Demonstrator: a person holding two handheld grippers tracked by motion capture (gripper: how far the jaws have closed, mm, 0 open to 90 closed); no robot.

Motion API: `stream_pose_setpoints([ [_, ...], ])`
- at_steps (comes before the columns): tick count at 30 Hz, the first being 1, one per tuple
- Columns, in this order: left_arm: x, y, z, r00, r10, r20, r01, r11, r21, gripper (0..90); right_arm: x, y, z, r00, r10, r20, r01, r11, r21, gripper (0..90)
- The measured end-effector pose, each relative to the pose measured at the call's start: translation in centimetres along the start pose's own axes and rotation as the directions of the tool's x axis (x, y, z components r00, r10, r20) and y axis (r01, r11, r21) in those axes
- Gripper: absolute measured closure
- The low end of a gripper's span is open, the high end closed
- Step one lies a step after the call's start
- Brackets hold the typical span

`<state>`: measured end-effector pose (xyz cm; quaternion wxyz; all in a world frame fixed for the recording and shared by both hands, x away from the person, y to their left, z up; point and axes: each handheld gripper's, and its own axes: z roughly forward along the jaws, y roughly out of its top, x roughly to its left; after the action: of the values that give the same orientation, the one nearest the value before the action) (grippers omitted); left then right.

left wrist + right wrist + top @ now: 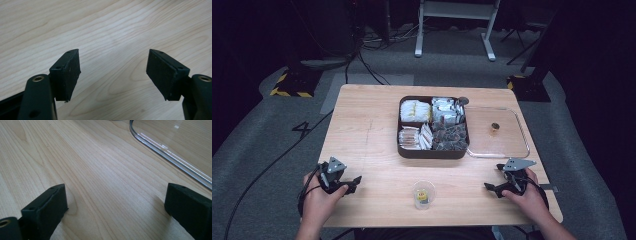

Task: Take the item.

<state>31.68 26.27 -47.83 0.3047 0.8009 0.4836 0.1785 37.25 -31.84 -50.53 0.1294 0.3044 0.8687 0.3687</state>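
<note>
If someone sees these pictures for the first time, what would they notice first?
Likely the dark four-compartment tray full of wrapped packets at the table's middle, with a clear lid lying flat to its right. Nearer the person, a small clear cup stands between the open left claw and right claw.

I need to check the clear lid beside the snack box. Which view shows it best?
The high view: the whole clear lid lies flat right of the snack box. The right gripper view catches one curved rim; the left gripper view shows bare tabletop.
</note>
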Motion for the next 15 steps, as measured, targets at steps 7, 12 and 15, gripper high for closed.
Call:
stream_pose_setpoints([
  [7, 0.8, -0.9, 0.9, 0.9996, -0.022, -0.019, 0.023, 0.9993, 0.029, 26.0, 0.0, 0.0, 0.0, 1.0000, -0.001, 0.000, 0.001, 1.000, 0.001, 4.5],
  [12, 1.2, -1.4, 1.5, 0.9989, -0.041, -0.024, 0.041, 0.9991, 0.007, 20.5, -0.1, 0.0, 0.0, 1.0000, -0.003, 0.000, 0.003, 1.000, 0.000, 4.5],
  [15, 1.4, -1.8, 1.8, 0.9988, -0.042, -0.025, 0.041, 0.9987, -0.028, 16.1, -0.1, 0.0, 0.0, 1.0000, -0.003, -0.001, 0.003, 1.000, 0.000, 4.5],
])
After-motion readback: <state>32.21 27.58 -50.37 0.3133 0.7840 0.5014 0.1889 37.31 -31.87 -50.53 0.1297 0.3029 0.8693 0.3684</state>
